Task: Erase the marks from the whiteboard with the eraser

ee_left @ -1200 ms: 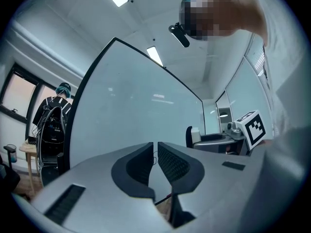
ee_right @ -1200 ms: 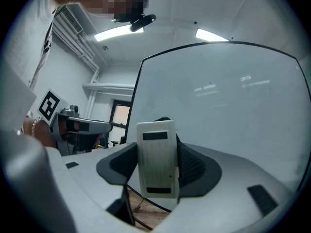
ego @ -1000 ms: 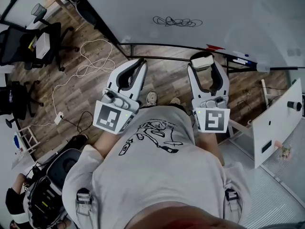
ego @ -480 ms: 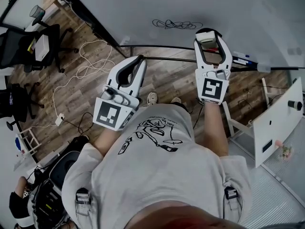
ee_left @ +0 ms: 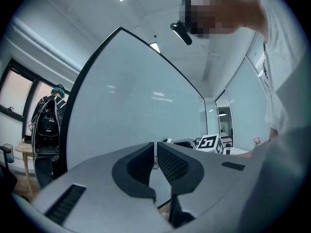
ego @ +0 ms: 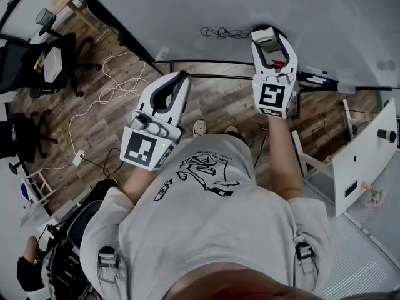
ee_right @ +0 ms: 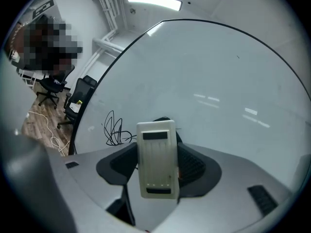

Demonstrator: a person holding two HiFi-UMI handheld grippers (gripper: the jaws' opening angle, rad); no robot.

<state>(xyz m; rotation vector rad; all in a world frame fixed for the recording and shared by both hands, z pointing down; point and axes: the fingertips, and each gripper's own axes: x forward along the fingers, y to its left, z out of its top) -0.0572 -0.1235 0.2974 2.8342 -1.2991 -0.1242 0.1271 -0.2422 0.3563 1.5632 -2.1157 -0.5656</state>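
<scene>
Wood-plank flooring fills the head view below you, with a white cable (ego: 106,83) looped across it and the whiteboard (ego: 187,5) running along the top. A black scribble (ego: 222,33) sits near the board's lower edge. Your right gripper (ego: 270,39) is up at the scribble's right end with the eraser (ego: 265,34) in its claw. Your left gripper (ego: 181,77) hangs lower, over the floor and well short of the board. Each gripper's cube (ego: 145,149) carries a black-and-white square marker, and your shirt (ego: 206,230) shows a black line drawing; neither gives words you can read.

From the left gripper view, your left gripper (ee_left: 155,149) has its jaws drawn together to a bare slit with nothing in it. It faces an unmarked stretch of whiteboard (ee_left: 136,101), and only this view catches the other gripper's cube (ee_left: 209,143) from the side.

From the right gripper view, your right gripper (ee_right: 156,149) is clamped on the cream eraser (ee_right: 156,164), which stands upright between the pads. The scribble (ee_right: 114,127) lies just left of it on the whiteboard (ee_right: 218,81). Whether the eraser touches the board cannot be told.
</scene>
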